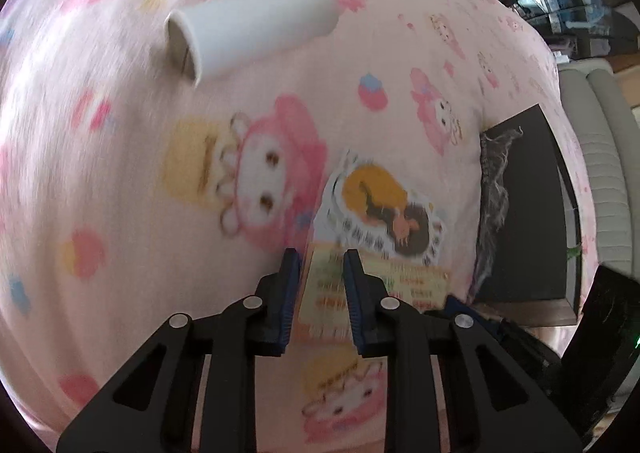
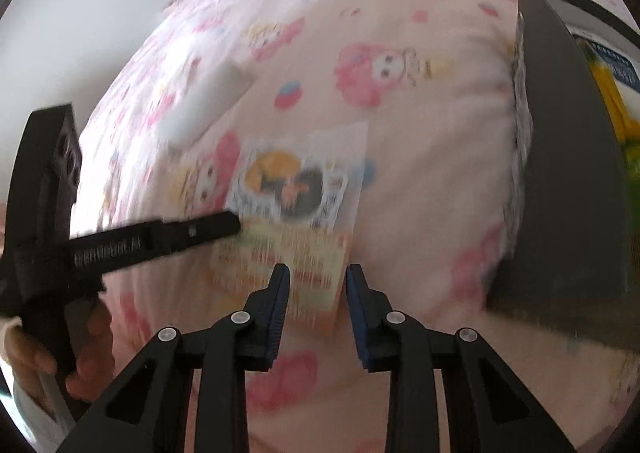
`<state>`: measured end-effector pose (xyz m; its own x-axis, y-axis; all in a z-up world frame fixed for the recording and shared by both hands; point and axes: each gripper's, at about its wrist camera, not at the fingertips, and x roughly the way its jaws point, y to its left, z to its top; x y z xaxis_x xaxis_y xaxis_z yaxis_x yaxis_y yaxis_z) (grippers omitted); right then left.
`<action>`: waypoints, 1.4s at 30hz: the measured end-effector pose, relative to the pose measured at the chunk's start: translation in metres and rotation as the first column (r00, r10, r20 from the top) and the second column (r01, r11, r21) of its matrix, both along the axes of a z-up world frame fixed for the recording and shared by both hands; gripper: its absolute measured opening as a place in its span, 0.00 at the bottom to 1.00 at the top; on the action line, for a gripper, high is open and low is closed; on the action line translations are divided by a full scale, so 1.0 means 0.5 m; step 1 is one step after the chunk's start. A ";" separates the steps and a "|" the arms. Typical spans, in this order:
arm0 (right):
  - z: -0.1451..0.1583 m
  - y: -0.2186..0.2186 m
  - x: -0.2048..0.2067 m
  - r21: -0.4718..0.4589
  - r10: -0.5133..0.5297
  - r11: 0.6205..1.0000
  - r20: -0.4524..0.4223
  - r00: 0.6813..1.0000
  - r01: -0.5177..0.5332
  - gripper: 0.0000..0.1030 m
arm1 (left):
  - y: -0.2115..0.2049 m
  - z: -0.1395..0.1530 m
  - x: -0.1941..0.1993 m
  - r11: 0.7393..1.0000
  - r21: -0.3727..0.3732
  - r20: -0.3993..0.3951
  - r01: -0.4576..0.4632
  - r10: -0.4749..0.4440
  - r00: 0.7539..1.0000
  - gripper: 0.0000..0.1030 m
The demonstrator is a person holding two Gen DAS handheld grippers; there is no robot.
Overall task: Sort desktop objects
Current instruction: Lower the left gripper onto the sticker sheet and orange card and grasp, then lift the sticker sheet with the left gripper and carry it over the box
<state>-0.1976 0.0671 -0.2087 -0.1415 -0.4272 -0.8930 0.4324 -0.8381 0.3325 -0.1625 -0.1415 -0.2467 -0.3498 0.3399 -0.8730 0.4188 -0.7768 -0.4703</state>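
STATUS: SORTING PARTLY DONE (judged)

- Box (image 2: 568,173): black, open-topped, at the desk's right edge, on the pink cloth (image 1: 120,173). Yellow and green packaging (image 2: 608,101) visible inside, so probably some items already sorted. Remaining contents hidden by the wall.
- Packet (image 1: 372,209): flat, printed with a cartoon figure, lying on the cloth near the desk's middle, near the box but apart from it. Not yet sorted.
- Bottle (image 1: 256,29): white, lying on its side, further toward the desk's far edge, well apart from the box. Not yet sorted.

CLAWS

- Left gripper (image 1: 320,253): angled down over the packet's near left corner. Jaws narrow, with a gap between the pads. Packet face seen through the gap, not pinched.
- Right gripper (image 2: 316,267): angled down over the packet's near edge, right of the left one. Jaws likewise narrow, nothing clamped.
- Contact of either tip with the packet: cannot be told through the blur.

STEP IN HAND (judged): picking up the packet with both claws.

REMAINING: packet into the box, then the bottle.
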 end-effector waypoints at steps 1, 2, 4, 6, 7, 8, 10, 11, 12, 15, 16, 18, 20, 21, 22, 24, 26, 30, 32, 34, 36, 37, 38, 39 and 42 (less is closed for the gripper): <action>-0.002 0.004 0.008 0.010 0.004 1.000 -0.003 1.000 -0.004 0.25 | 0.005 -0.003 -0.002 1.000 0.002 0.001 -0.003 0.003 1.000 0.21; -0.005 0.007 0.009 0.016 -0.004 1.000 -0.010 1.000 0.004 0.25 | 0.004 0.000 -0.004 1.000 -0.002 -0.004 -0.008 0.008 1.000 0.21; -0.009 0.015 0.002 0.011 -0.031 0.999 -0.022 0.999 0.031 0.25 | -0.005 0.006 -0.008 1.000 -0.018 -0.016 -0.019 0.019 1.000 0.21; -0.012 0.020 -0.022 -0.043 -0.074 0.996 -0.026 0.997 0.072 0.26 | 0.005 0.008 -0.017 0.999 -0.039 -0.022 -0.021 0.020 1.000 0.22; -0.011 0.022 -0.031 -0.066 -0.090 0.994 -0.030 0.995 0.088 0.27 | 0.004 0.006 -0.020 0.999 -0.045 -0.021 -0.021 0.020 1.000 0.22; -0.011 0.022 -0.037 -0.088 -0.095 0.992 -0.029 0.995 0.092 0.27 | 0.001 0.004 -0.020 0.999 -0.047 -0.020 -0.022 0.021 1.000 0.22; -0.014 0.020 -0.046 -0.123 -0.090 0.989 -0.024 0.996 0.087 0.28 | 0.008 -0.001 -0.027 0.999 -0.053 -0.017 -0.014 0.013 1.000 0.22; -0.019 0.019 -0.047 -0.130 -0.083 0.988 -0.019 0.996 0.080 0.28 | 0.012 -0.003 -0.031 0.998 -0.056 -0.016 -0.010 0.009 1.000 0.22; -0.026 0.017 -0.047 -0.135 -0.076 0.988 -0.013 0.997 0.074 0.28 | 0.016 -0.006 -0.035 0.998 -0.059 -0.014 -0.006 0.005 1.000 0.24; -0.028 0.014 -0.033 -0.124 -0.043 0.991 -0.011 0.999 0.041 0.26 | 0.024 -0.008 -0.036 0.999 -0.035 -0.020 0.020 -0.021 1.000 0.27; -0.022 0.012 -0.024 -0.119 -0.030 0.993 -0.017 0.999 0.028 0.24 | 0.024 -0.006 -0.029 1.000 -0.004 -0.024 0.024 -0.024 0.999 0.30; 0.001 0.014 -0.007 -0.104 -0.013 0.995 -0.046 0.999 0.008 0.24 | 0.022 -0.001 -0.015 0.998 0.060 -0.031 0.030 -0.028 0.999 0.31; 0.019 0.019 0.008 -0.109 0.022 0.994 -0.052 0.998 -0.028 0.24 | 0.019 0.008 -0.001 0.996 0.088 -0.040 0.025 -0.022 0.999 0.31; 0.026 0.020 0.017 -0.120 0.048 0.991 -0.046 0.998 -0.054 0.24 | 0.017 0.012 0.010 0.995 0.094 -0.044 0.016 -0.011 0.999 0.31; 0.029 0.020 0.028 -0.118 0.074 0.990 -0.037 0.997 -0.078 0.24 | 0.015 0.015 0.020 0.995 0.100 -0.047 0.005 0.000 0.999 0.31; 0.026 0.024 0.048 -0.092 0.104 0.990 -0.028 0.994 -0.106 0.24 | 0.017 0.012 0.035 0.996 0.089 -0.036 -0.010 0.013 0.999 0.31; 0.011 0.031 0.053 -0.049 0.089 0.995 -0.025 0.996 -0.090 0.24 | 0.017 0.008 0.040 0.998 0.056 -0.020 -0.021 0.022 1.000 0.31; -0.013 0.051 0.020 -0.032 -0.012 0.999 -0.012 1.000 0.012 0.24 | 0.015 0.010 0.029 0.998 -0.035 -0.018 -0.054 0.054 0.998 0.31; -0.012 0.057 0.011 -0.056 -0.041 0.998 -0.018 0.999 0.040 0.25 | 0.019 0.001 0.024 0.999 -0.024 -0.010 -0.040 0.039 0.999 0.31; -0.014 0.059 0.004 -0.086 -0.055 0.995 -0.015 0.998 0.054 0.25 | 0.025 -0.008 0.019 0.999 -0.021 -0.001 -0.031 0.031 1.000 0.31; -0.025 0.054 0.001 -0.111 -0.057 0.992 0.002 0.998 0.057 0.25 | 0.031 -0.010 0.016 1.000 -0.021 -0.002 -0.020 0.020 1.000 0.33; -0.032 0.050 0.000 -0.121 -0.054 0.991 0.013 0.998 0.055 0.25 | 0.035 -0.010 0.014 1.000 -0.021 -0.004 -0.012 0.012 1.000 0.36; -0.040 0.046 0.001 -0.134 -0.048 0.990 0.028 0.998 0.051 0.25 | 0.039 -0.010 0.012 1.000 -0.022 -0.006 -0.004 0.004 1.000 0.37; -0.041 0.044 0.006 -0.138 -0.042 0.989 0.041 0.998 0.047 0.25 | 0.046 -0.009 0.011 1.000 -0.030 -0.008 0.006 -0.007 1.000 0.37; -0.034 0.037 0.020 -0.123 -0.036 0.992 0.021 0.999 0.038 0.25 | 0.062 -0.003 0.014 0.998 -0.060 -0.015 0.030 -0.031 0.999 0.38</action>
<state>-0.1875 0.0858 -0.2259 -0.1428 -0.5292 -0.8364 0.3944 -0.8055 0.4423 -0.1555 -0.1103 -0.2483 -0.3544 0.2984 -0.8862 0.3873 -0.8158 -0.4296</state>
